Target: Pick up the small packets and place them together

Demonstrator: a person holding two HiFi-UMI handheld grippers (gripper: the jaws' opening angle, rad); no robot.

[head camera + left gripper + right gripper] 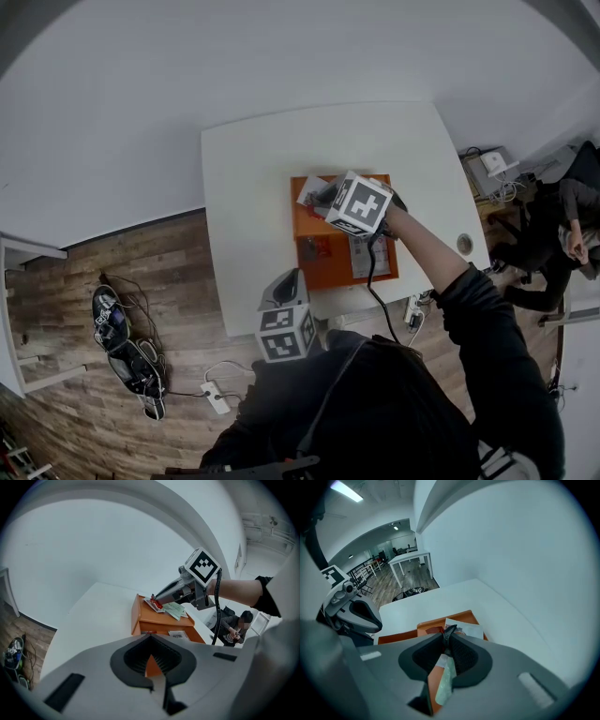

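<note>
An orange box (328,267) (157,620) stands on the white table (253,187). My right gripper (317,195) (156,603) (449,630) reaches down to the box's far left corner, shut on a small red packet (158,605). Just below its tips lies a white packet (466,630) (151,603), with a pale green packet (176,611) (444,681) beside it. Another small red packet (314,248) lies on the box's left part. My left gripper (292,277) (150,638) (370,616) hovers at the table's near edge, short of the box, shut and holding nothing.
A white label (364,258) (178,633) sits on the box's near side. Shoes (122,347) and a power strip (216,398) lie on the wooden floor to the left. A seated person (553,234) is off the table's right side. A white wall runs behind the table.
</note>
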